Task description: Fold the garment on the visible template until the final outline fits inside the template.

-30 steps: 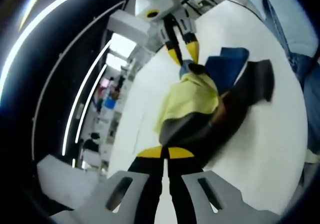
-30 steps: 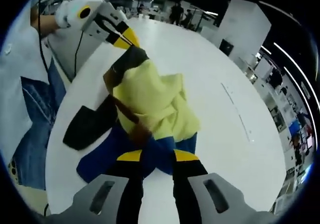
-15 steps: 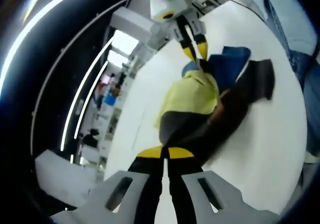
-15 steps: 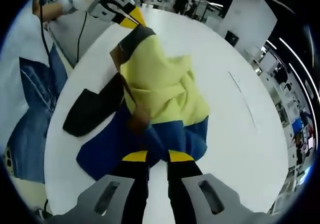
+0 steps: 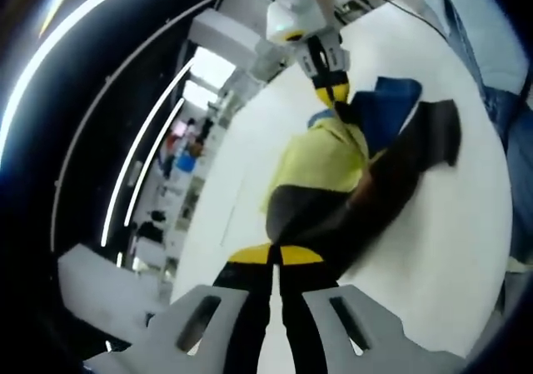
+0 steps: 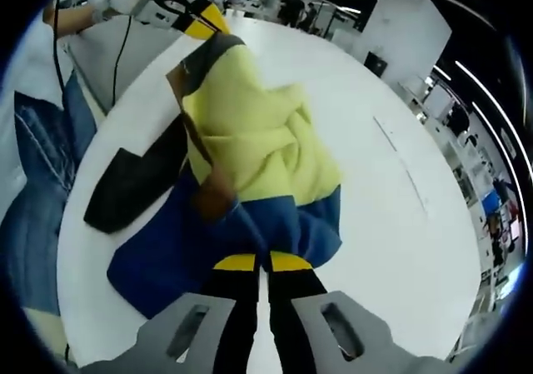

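Observation:
A garment (image 5: 325,162) in yellow, black and blue blocks lies bunched on a white round table (image 5: 450,241). My left gripper (image 5: 276,255) is shut on its dark end. My right gripper (image 5: 333,93) pinches the blue end at the far side. In the right gripper view the garment (image 6: 250,132) stretches away from me, yellow in the middle, with a black sleeve off to the left. My right gripper (image 6: 263,262) is shut on the blue hem. The left gripper (image 6: 202,26) holds the dark grey end at the top left.
A person in a white coat and jeans (image 6: 33,199) stands at the table edge. A thin dark line (image 6: 400,164) marks the bare table (image 6: 391,249) right of the garment. A white box (image 6: 408,32) and distant people stand beyond the table.
My right gripper's jaws have come together on the blue hem. The garment is now drawn out longer between the two grippers. The left gripper has kept its hold.

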`<state>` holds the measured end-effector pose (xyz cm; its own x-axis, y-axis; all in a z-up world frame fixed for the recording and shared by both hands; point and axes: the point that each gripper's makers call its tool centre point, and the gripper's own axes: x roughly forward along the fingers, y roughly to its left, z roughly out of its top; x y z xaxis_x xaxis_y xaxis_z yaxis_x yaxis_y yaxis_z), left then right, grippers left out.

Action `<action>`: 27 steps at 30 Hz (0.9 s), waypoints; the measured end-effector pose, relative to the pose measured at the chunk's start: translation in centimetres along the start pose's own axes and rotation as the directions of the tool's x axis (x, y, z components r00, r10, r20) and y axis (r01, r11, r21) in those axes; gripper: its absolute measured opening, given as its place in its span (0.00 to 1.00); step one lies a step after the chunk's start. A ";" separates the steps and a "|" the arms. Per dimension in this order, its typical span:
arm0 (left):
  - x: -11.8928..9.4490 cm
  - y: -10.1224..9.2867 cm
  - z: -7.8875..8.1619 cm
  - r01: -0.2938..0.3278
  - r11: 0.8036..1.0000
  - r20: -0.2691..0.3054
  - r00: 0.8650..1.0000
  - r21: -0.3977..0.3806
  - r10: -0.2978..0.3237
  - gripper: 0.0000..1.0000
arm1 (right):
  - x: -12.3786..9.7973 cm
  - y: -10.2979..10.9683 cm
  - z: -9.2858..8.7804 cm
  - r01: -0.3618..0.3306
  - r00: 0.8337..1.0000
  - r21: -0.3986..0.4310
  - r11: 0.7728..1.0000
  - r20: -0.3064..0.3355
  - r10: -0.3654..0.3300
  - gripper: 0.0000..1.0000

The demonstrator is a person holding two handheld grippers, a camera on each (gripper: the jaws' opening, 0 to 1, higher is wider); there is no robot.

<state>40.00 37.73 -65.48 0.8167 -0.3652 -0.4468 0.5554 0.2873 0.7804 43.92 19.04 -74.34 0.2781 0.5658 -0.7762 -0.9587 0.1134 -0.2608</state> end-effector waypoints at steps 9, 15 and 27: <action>0.4 0.0 -1.1 -0.009 0.997 -0.043 0.999 -0.072 0.005 0.00 | -0.6 0.2 -1.1 0.012 1.000 0.057 0.998 0.004 -0.012 0.01; 0.7 -0.3 -2.1 -0.006 0.995 -0.076 0.997 -0.103 -0.002 0.00 | -1.7 -0.4 -1.1 0.045 0.999 0.104 0.994 0.023 -0.048 0.01; 1.3 -0.1 -2.3 0.000 0.990 -0.096 0.995 -0.142 -0.013 0.00 | -4.6 -3.1 -0.5 0.166 0.984 0.135 0.977 0.047 -0.173 0.01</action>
<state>41.35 39.28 -67.15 0.8205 -0.2821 -0.4972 0.5716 0.4105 0.7105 45.63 15.67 -70.32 0.4368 0.5752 -0.6916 -0.8986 0.3145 -0.3060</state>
